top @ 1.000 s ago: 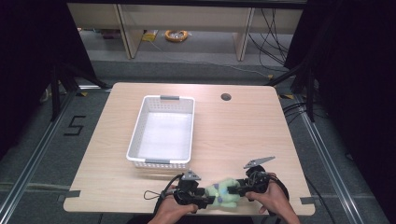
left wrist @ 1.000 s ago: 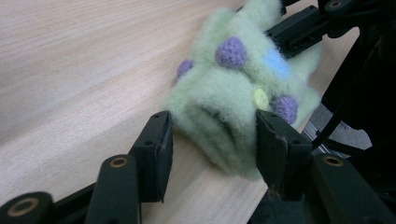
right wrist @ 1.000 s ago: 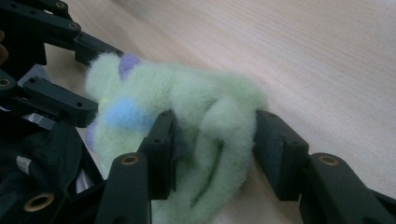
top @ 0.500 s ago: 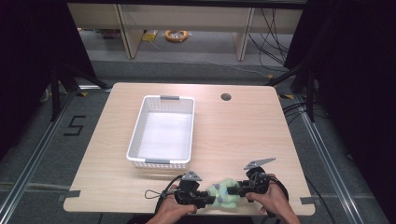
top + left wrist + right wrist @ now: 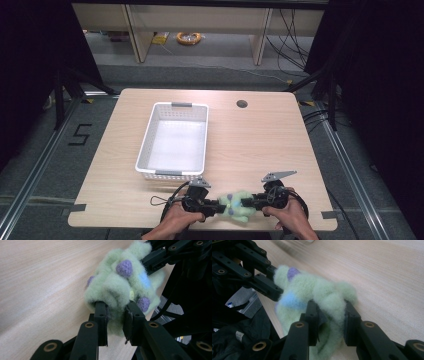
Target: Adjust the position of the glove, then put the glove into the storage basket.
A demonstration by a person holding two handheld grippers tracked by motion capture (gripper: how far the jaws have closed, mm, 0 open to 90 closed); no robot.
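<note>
High view: we see a wooden table with a white basket standing at its left-centre and a small dark round hole near its far edge. At the near edge, just right of the basket's near end, a pale green plush toy with purple spots sits between two hand-held grippers. We find the left gripper pointing right and the right gripper pointing left, so that they meet the toy from opposite sides. The left hand and the right hand come in from the bottom edge.

Left gripper view: we see the left gripper with its jaws having just been closing, now pressed into a fold of the plush toy; the opposing gripper's black jaws reach the toy's far side at upper right.

Right gripper view: we see the right gripper, its jaws likewise having just been closing, pinching a lobe of the plush toy, the fabric bulging between the pads; the other gripper grips the toy at upper left
</note>
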